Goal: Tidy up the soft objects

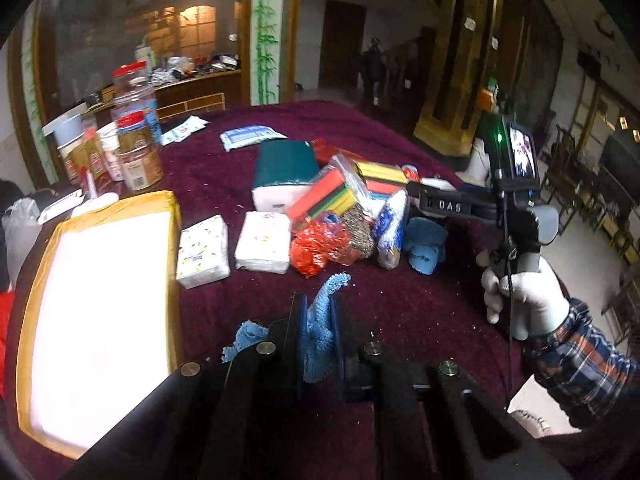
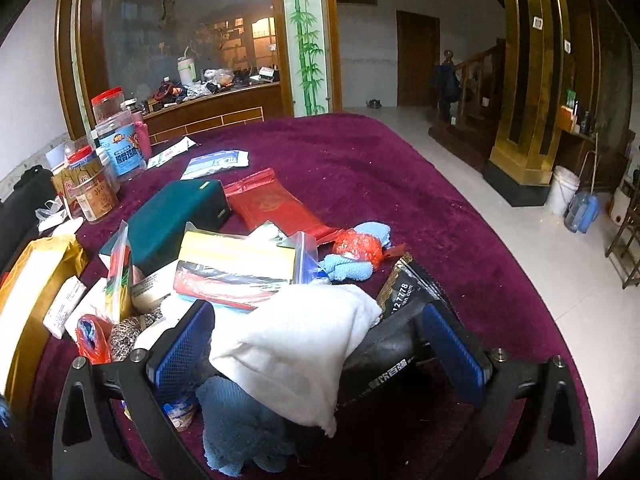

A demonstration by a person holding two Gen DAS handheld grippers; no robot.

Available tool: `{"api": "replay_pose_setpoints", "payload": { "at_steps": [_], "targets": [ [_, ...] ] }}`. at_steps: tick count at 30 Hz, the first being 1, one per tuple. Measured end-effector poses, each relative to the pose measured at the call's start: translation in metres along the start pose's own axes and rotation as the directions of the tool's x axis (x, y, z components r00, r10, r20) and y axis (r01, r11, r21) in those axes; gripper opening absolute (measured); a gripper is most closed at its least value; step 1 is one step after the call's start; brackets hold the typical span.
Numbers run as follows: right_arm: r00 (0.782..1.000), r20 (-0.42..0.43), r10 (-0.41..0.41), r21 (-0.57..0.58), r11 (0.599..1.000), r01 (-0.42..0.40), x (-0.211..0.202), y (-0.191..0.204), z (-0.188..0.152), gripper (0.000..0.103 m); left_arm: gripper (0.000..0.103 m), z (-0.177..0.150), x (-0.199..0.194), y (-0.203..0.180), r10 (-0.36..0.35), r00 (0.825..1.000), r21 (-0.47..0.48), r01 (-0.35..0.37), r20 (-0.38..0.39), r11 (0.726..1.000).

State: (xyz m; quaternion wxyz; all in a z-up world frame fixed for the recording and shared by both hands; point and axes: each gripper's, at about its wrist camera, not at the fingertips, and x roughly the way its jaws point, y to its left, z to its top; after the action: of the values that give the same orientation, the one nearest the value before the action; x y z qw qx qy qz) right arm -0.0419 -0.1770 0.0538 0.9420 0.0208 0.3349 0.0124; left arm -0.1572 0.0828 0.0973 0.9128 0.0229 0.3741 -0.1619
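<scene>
Blue cloth point(image 1: 320, 328) pinched in left hand-held gripper point(image 1: 320, 320)

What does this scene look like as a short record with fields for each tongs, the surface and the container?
left tongs: shut on blue cloth
right tongs: open, white towel lying between the fingers
surface: maroon tablecloth
container: yellow-rimmed box, left of the pile
pile: sponge packs, tissue packs, green box
</scene>
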Motion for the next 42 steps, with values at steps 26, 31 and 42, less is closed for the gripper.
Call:
{"api": "replay_pose_setpoints", "payload": {
  "at_steps": [26,31,42],
  "targets": [
    [0.901,-0.244,0.36,-0.019,0.927,-0.375,-0.002,0.079,0.052,0.092,0.011,-0.052,-0.072,0.07,0.005,0.985,-0.221,0.034,0.173,0.975],
    [0.848,-0.368,0.381,0.011,0.914,-0.406,0.041,0.097,0.044,0.034,0.011,-0.057,-0.076,0.075,-0.002,0.984,-0.24,0.046,0.181,0.97],
    [0.848,-0.22,0.482,0.024,0.872,-0.489,-0.017,0.099,0.075,0.015,0.011,-0.047,-0.074,0.112,0.039,0.983,-0.306,0.018,0.181,0.952]
  ]
}}
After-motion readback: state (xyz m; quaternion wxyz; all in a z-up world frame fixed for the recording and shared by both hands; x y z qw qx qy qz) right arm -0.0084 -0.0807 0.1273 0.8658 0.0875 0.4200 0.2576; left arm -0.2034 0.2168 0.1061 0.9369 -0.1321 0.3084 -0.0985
